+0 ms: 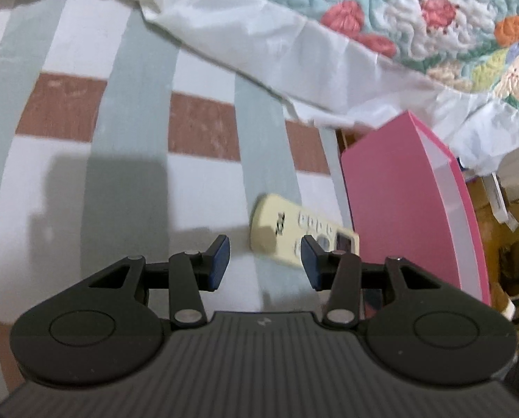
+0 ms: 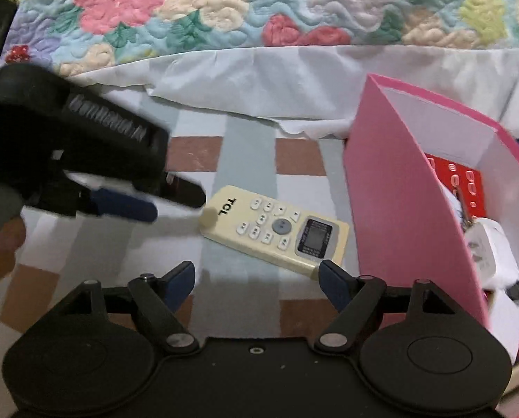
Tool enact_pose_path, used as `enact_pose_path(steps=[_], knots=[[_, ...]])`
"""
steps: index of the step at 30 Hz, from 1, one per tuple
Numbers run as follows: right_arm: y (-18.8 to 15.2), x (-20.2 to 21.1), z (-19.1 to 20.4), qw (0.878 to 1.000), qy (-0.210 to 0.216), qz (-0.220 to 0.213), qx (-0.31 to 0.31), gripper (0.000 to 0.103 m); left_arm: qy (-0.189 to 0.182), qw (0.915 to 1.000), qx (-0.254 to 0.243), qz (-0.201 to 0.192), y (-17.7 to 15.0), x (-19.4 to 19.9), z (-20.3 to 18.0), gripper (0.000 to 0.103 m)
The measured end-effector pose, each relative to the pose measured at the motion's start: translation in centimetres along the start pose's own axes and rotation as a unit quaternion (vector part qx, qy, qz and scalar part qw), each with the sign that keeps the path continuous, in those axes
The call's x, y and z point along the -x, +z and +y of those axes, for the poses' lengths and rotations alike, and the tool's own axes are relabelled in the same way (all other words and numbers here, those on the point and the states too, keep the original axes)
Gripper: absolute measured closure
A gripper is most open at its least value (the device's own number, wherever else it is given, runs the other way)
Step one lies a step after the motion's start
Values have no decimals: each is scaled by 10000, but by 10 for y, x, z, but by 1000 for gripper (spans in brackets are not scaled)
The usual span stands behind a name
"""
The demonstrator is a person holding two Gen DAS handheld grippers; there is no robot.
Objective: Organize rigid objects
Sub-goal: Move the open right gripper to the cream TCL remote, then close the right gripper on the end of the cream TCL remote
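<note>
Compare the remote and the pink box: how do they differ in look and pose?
The remote is cream, slim and lies flat on the checked sheet; the pink box stands upright, far larger. The remote is solid with buttons; the box is open-topped and holds items. Both rest on the sheet, side by side.

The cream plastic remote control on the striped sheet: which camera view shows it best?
The right wrist view: the cream plastic remote control lies whole and sharp there, with brand letters, buttons and screen readable. In the left wrist view the remote is smaller and blurred, and a finger of the left gripper covers part of it.
</note>
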State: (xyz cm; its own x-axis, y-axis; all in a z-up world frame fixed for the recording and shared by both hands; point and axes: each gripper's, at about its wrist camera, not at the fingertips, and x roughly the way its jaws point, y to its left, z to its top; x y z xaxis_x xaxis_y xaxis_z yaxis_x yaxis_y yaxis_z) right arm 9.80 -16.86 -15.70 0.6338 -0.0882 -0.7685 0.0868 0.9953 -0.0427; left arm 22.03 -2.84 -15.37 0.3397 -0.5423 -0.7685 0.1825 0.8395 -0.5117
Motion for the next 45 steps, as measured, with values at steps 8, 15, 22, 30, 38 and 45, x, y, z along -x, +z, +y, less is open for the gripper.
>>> enact_pose_path(steps=[8, 15, 22, 30, 38, 45], knots=[[-9, -10, 1, 9988, -301, -188, -349, 21, 26, 9991, -339, -248, 10, -18, -2, 62], [-11, -31, -1, 9956, -324, -8, -883, 20, -128, 9997, -1, -213, 13, -31, 16, 68], [-8, -37, -2, 9938, -192, -37, -1091, 13, -257, 9988, -232, -352, 38, -41, 13, 68], [-8, -38, -2, 9987, 123, 6, -488, 13, -491, 9956, -781, 180, 43, -69, -2, 71], [-12, -36, 0, 9993, 282, -135, -211, 11, -802, 9889, -509, 1146, 35, -57, 11, 89], [-12, -35, -4, 9985, 471, -203, -188, 10, -844, 9856, -484, 1382, 27, -53, 11, 89]])
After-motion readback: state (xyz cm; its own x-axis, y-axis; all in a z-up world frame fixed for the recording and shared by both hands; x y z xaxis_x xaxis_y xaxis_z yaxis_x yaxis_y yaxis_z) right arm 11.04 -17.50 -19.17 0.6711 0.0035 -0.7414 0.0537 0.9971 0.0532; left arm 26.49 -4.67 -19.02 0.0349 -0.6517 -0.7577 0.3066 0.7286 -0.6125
